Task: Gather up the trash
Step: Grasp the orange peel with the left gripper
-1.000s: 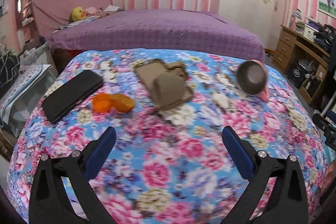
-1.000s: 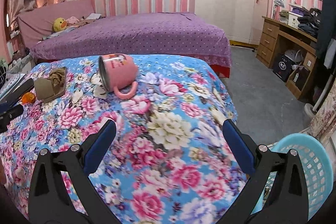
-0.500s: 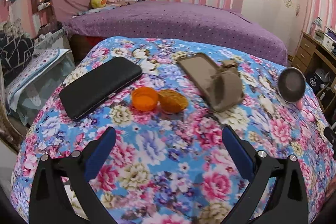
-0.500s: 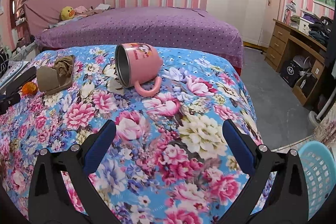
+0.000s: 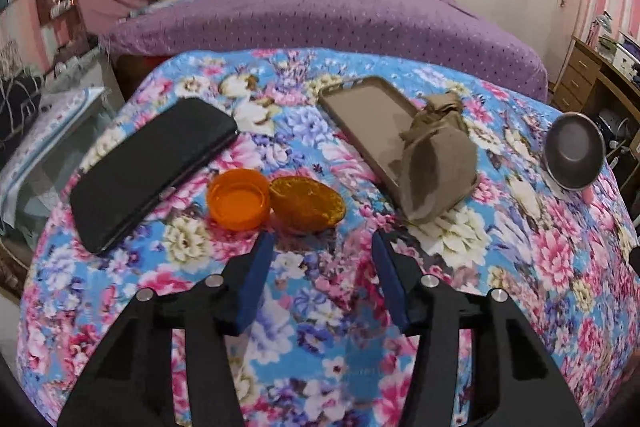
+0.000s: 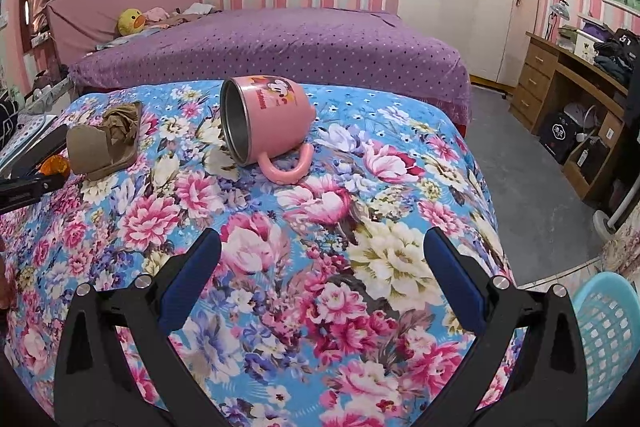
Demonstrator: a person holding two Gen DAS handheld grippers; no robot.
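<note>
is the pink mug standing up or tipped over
Tipped over. The pink mug lies on its side on the floral cloth, its steel mouth facing sideways and its handle resting on the cloth.

The floral printed quilt looks like soft matt cloth. The orange translucent plastic cap shines smoothly; the orange peel half beside it is rougher. The black slab-like phone is glossy. The pink mug has a brushed metal interior. The tan crumpled wad seems paper or cloth.
</note>
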